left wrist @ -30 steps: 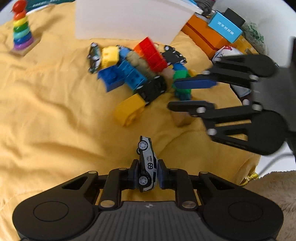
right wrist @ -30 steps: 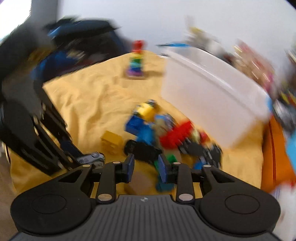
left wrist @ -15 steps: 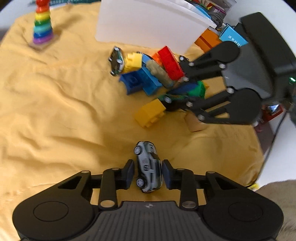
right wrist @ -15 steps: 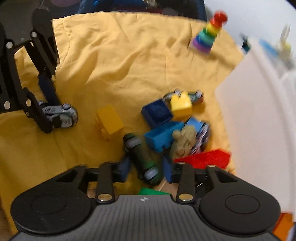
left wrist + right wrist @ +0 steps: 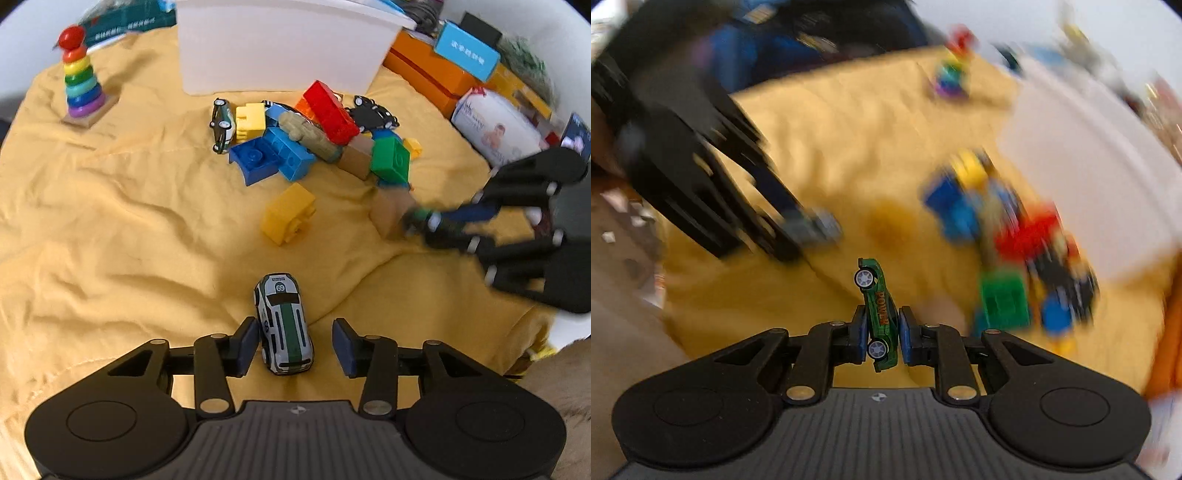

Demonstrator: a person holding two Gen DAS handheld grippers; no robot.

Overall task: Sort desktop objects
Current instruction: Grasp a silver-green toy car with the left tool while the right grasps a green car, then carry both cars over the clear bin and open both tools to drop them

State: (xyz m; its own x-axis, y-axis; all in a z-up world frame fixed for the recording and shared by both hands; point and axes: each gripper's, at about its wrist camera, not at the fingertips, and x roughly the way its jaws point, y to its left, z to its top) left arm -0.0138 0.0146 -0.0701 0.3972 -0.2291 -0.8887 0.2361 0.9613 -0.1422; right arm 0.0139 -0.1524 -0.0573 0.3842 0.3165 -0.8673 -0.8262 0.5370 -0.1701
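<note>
Left gripper (image 5: 291, 341) has just been opening its jaws, and the white toy car (image 5: 283, 324) sits free between them on the yellow cloth (image 5: 110, 229) at six o'clock. Right gripper (image 5: 881, 334) clamps the green toy car (image 5: 879, 314), lettered "POWER". This looks like car-sorting: next, I'd judge, carry the green one beside the white car, numbered 69, and release gently.
</note>
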